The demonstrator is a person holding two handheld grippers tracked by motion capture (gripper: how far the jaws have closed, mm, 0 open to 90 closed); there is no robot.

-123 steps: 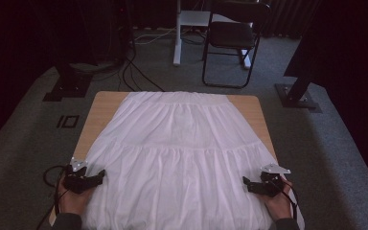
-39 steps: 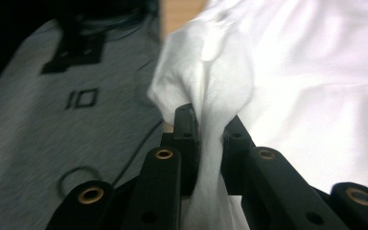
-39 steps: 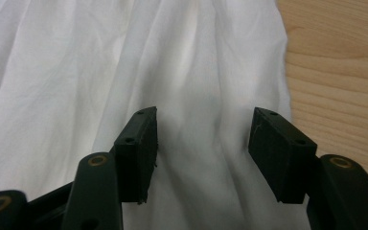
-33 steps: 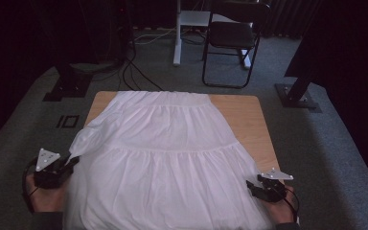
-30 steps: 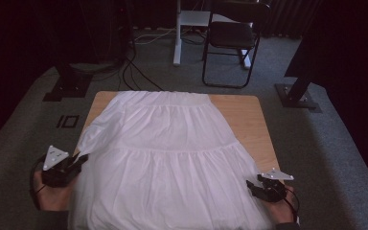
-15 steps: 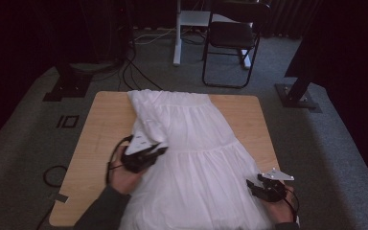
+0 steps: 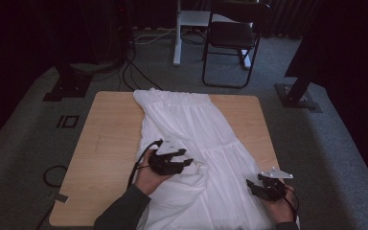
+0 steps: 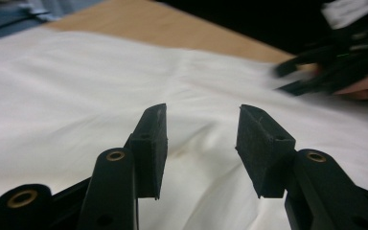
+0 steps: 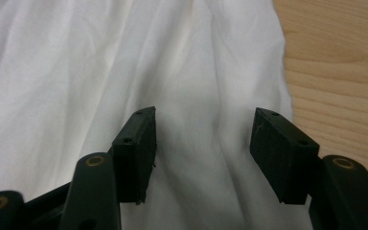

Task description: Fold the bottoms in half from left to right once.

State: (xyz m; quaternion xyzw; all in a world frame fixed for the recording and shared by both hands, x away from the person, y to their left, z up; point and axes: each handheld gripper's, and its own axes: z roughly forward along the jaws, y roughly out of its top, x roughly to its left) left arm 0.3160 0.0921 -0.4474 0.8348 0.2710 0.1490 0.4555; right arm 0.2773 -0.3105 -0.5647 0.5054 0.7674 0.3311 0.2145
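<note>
A white tiered skirt (image 7: 196,124) lies on the wooden table (image 7: 105,139), its left side folded over toward the middle so bare wood shows at the left. My left gripper (image 7: 188,162) rests on the fold near the skirt's middle. Its jaws have just been opening, and in the left gripper view the left gripper (image 8: 201,124) stands open with cloth (image 8: 76,86) beneath and nothing pinched. My right gripper (image 7: 251,186) sits at the skirt's near right hem. In the right gripper view the right gripper (image 9: 203,127) is open over the white cloth (image 9: 100,62), beside bare wood (image 9: 345,57).
A black chair (image 7: 235,33) and a white post (image 7: 177,33) stand beyond the table's far edge. Dark stand bases (image 7: 67,86) (image 7: 297,96) sit on the grey carpet at either far corner, with cables (image 7: 52,175) trailing on the floor at left.
My left gripper swept from the table's near left edge to the middle, dragging the skirt's left side over into a fold, then opened and let the cloth go. The right gripper stayed put.
</note>
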